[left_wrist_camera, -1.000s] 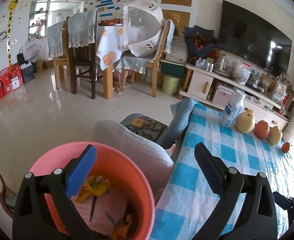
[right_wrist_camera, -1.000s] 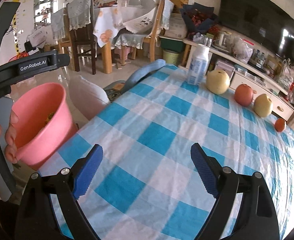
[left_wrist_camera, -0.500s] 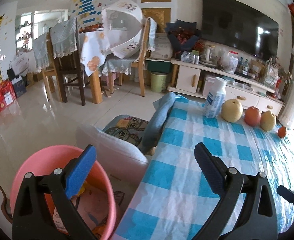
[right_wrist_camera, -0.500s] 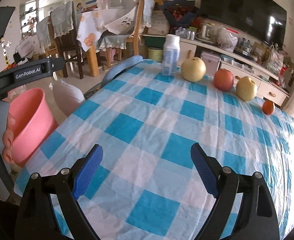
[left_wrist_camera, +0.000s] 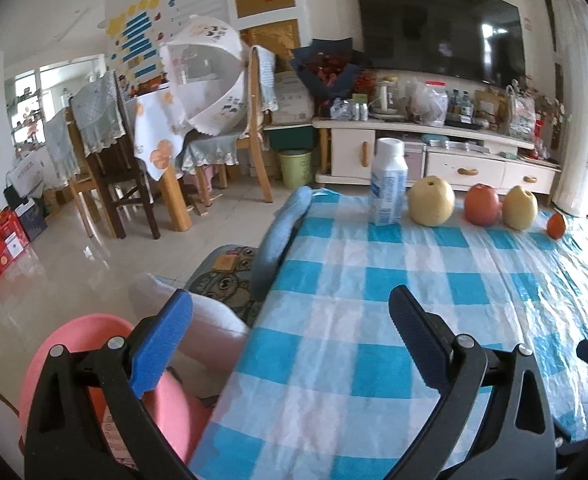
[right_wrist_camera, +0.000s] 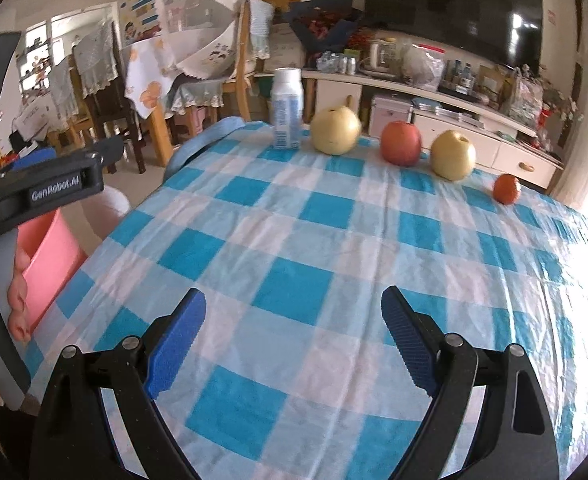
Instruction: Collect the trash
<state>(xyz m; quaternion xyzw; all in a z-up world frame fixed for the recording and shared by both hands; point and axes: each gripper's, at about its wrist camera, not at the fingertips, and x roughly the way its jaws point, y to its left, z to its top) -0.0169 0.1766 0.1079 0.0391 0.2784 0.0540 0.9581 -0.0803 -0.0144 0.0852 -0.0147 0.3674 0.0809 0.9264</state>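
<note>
A pink bin stands on the floor by the table's left edge; the left finger hides most of its inside. My left gripper hangs open over that table edge, nothing between its fingers. My right gripper is open above the blue-and-white checked cloth, also empty. At the table's far side stand a white milk bottle, two yellow pears, a red apple and a small orange fruit. The pink bin also shows at the right wrist view's left, behind the other gripper's handle and a hand.
A white cushion and a seat with an owl-print pad sit between bin and table. A blue cloth drapes over the far left table corner. Dining chairs, a small green bin and a TV cabinet stand beyond.
Both grippers have swung right, from over the pink bin toward the table. The bin has slid to the lower left of both views; the bottle and fruit now sit nearer the centre.
</note>
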